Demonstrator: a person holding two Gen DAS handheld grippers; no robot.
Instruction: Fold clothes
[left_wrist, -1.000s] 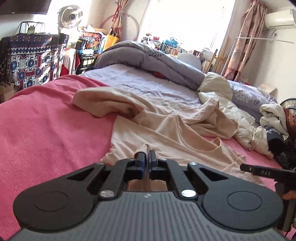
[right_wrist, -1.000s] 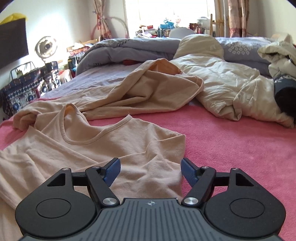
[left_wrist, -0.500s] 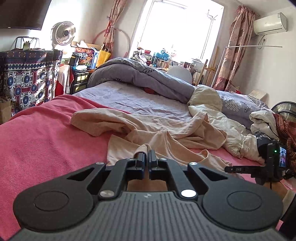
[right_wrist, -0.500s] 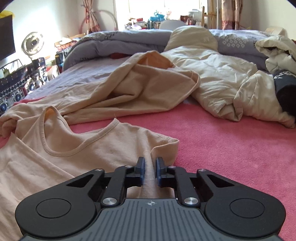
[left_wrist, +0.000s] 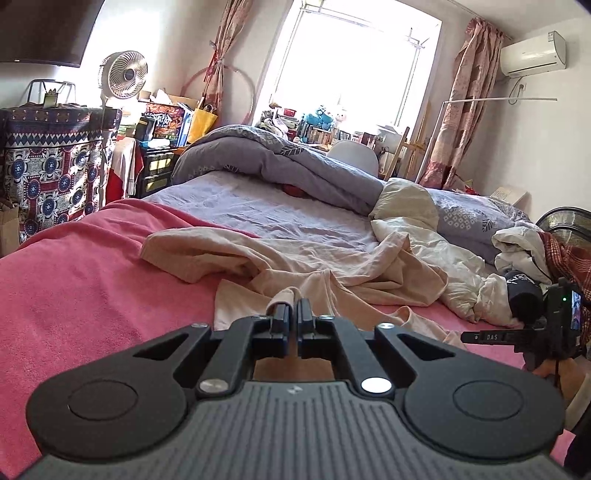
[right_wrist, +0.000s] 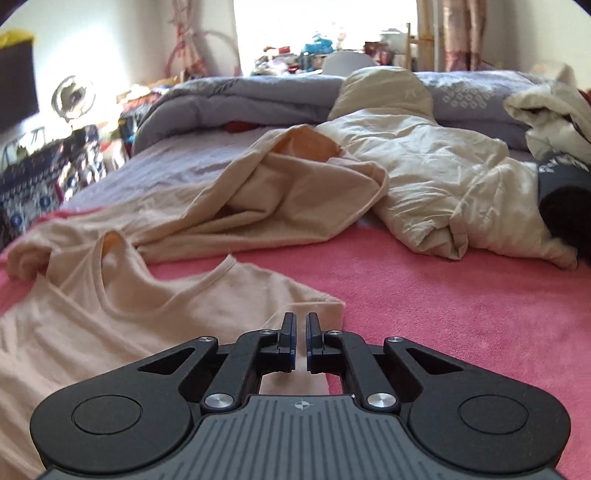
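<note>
Peach shirt (right_wrist: 122, 314) pinched, seemingly, in both tools (left_wrist: 293, 310) (right_wrist: 301, 325).

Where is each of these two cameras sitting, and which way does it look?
Left wrist: rides the left tongs, looking up the bed at the window; they pinch the shirt; right tongs at the right edge.
Right wrist: rides the right tongs, shut on the shirt's sleeve.
Shared: shirt, pink blanket, cream quilt.
</note>
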